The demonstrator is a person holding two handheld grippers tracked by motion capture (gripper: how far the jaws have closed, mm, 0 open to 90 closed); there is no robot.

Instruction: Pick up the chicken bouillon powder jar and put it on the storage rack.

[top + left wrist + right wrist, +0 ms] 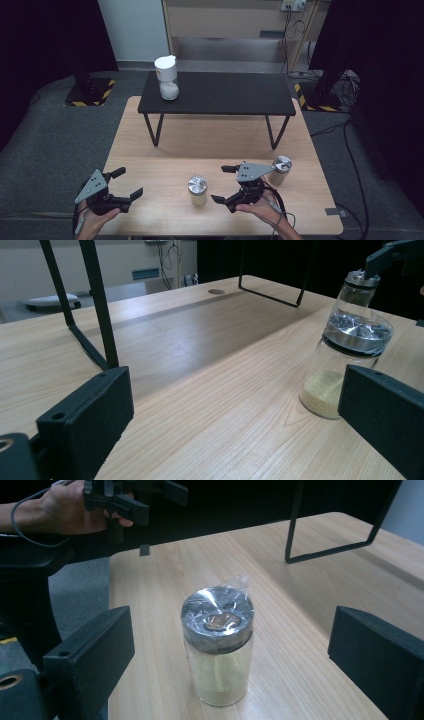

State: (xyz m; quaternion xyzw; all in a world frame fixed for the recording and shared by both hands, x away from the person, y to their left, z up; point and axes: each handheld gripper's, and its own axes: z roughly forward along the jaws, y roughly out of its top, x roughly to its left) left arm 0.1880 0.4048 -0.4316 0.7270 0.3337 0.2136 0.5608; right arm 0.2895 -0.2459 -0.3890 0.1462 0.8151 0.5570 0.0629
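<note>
Left gripper [126, 184]: jaws apart, empty, idle at table [165, 150] left edge. Foil-capped spice jar [197, 190]: upright, table centre-front. Right gripper [223, 184]: jaws apart, facing jar; advance level, straddle glass below cap, close gently.

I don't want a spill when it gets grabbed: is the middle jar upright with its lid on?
Upright and capped. The middle jar stands on the table, and its grey lid sits on top under clear wrap.
</note>
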